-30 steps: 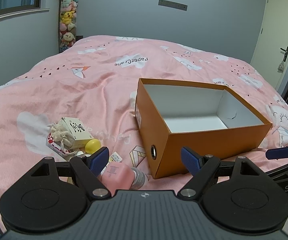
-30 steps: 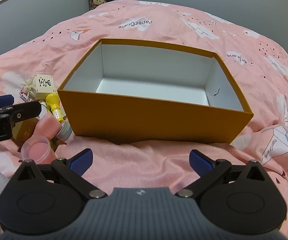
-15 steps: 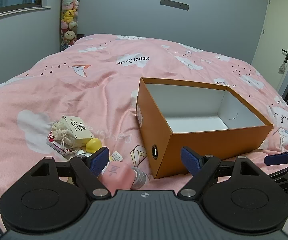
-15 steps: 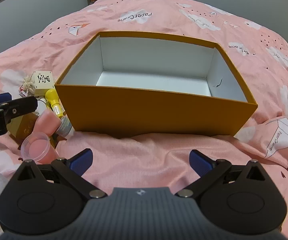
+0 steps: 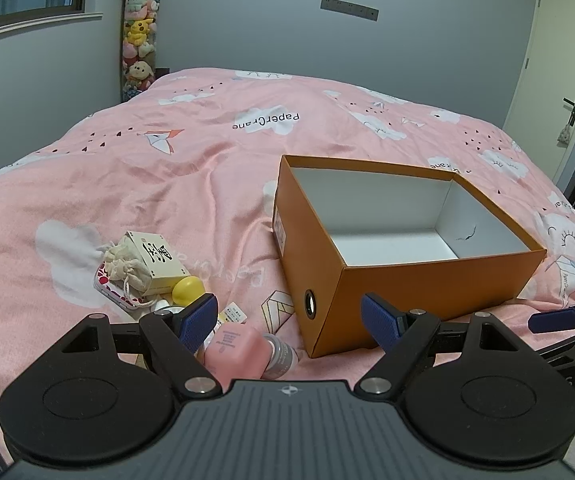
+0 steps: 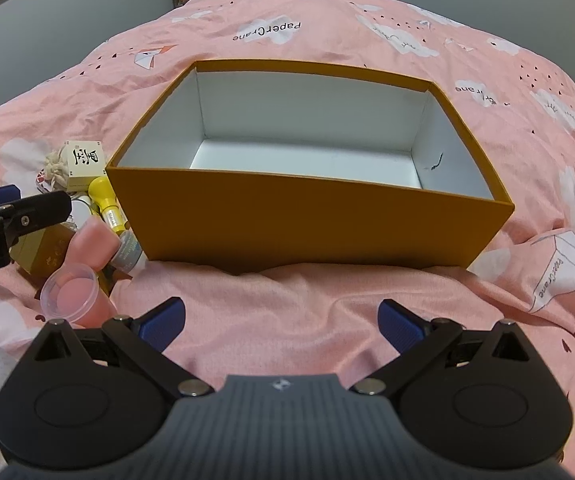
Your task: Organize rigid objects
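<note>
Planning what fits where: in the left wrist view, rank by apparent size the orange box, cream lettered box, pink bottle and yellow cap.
1. orange box
2. cream lettered box and pink bottle look alike; the bottle lies nearer, so unsure
3. yellow cap

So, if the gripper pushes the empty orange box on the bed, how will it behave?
The orange box looks like thin cardboard and holds nothing, so it is probably light and would slide easily. It sits on a soft, wrinkled pink quilt, so it may tilt or catch. Its open walls could flex if squeezed.
</note>
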{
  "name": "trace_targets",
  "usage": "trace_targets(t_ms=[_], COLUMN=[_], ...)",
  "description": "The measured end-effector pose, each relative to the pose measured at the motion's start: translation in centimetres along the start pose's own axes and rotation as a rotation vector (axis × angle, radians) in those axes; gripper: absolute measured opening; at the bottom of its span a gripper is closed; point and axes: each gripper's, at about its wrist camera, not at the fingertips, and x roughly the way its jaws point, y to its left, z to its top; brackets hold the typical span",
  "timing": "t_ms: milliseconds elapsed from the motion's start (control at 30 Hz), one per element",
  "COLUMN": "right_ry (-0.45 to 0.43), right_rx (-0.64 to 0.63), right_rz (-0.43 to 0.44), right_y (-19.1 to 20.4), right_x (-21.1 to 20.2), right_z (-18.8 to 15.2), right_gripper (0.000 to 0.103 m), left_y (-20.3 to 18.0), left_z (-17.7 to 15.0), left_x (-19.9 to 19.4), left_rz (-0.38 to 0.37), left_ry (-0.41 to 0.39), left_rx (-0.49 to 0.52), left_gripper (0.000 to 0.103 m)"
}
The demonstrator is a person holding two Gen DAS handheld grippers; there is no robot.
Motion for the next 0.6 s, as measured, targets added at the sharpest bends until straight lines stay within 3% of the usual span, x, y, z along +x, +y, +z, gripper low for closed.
trace_targets(t_ms=[500,600], right_ry=[0.030,0.032], right_rx=[-0.025,-0.087], right_rz=[0.007,0.013], right_y=[0.2,0.9], right_x=[0.5,0.6], right_z=[0.2,0.7], right_gripper=[0.100,0.100], left_y=[0.2,0.9], left_z=[0.0,0.2], left_x=[0.0,0.0], left_rz=[-0.004,-0.016], left_ry=[0.006,0.020], left_rx=[-0.002,-0.016], left_gripper=[0.095,0.087])
